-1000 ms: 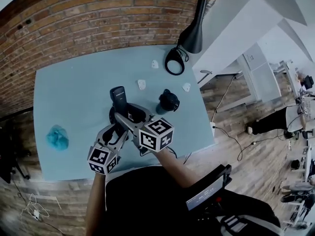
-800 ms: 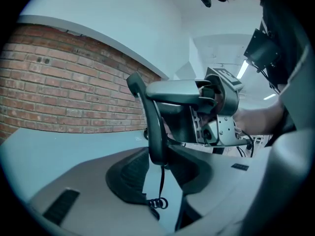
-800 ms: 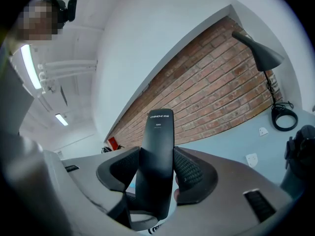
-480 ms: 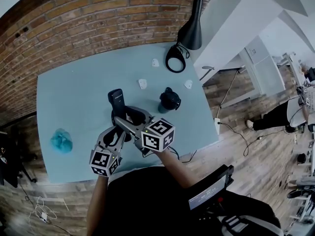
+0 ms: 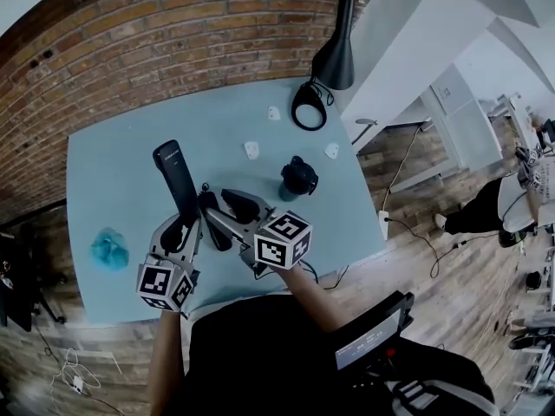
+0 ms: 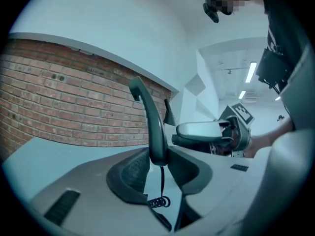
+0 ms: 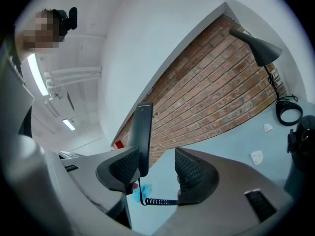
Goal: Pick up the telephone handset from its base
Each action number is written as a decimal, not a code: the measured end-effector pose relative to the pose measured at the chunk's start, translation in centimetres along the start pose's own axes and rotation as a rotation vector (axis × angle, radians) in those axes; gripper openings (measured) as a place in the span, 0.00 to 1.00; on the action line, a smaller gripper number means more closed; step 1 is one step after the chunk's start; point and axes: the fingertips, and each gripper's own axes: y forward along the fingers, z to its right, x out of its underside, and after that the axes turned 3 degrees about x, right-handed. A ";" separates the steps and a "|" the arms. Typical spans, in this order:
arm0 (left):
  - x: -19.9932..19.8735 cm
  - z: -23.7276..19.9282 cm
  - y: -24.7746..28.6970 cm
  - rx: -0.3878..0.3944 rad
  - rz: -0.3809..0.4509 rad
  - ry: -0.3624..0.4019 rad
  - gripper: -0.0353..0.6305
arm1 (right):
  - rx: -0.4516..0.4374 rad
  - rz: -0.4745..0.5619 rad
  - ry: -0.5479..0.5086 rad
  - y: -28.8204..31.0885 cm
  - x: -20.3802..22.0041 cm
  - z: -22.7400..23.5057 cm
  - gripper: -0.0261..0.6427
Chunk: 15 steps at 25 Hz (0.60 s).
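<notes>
The black telephone handset (image 5: 176,178) stands nearly upright, lifted clear and to the left of its dark base (image 5: 215,225). My left gripper (image 5: 186,224) has just been closing and is now shut on the handset's lower end (image 6: 150,127). The pads (image 6: 130,168) press on it from both sides. A coiled cord (image 6: 158,200) hangs below the handset. My right gripper (image 5: 227,217) stays level by the base, which it mostly hides. Its jaws stand apart, and only the cord (image 7: 160,201) and the table show in the gap. The handset (image 7: 141,136) rises beyond its left pad.
On the pale blue table (image 5: 121,154), a blue cloth (image 5: 109,250) lies at the left and a black cup (image 5: 297,178) at the right. Small white pieces (image 5: 251,149) lie behind. A black lamp (image 5: 336,55) with a ring foot (image 5: 308,104) stands by the brick wall.
The left gripper closed on the handset and carried it up and leftward off the base. The right gripper stayed where it was.
</notes>
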 end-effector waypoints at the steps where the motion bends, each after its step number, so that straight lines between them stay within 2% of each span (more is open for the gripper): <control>1: -0.5 -0.2 -0.3 -0.003 0.010 -0.006 0.26 | -0.003 0.004 0.003 -0.1 -0.1 -0.1 0.37; 7: -2.8 -0.2 -1.2 0.007 0.064 0.031 0.27 | 0.006 -0.003 -0.058 -0.7 -0.1 -0.3 0.37; 15: -4.3 0.6 -1.3 -0.013 0.122 0.085 0.27 | 0.009 0.010 -0.246 -1.5 -0.3 -1.6 0.37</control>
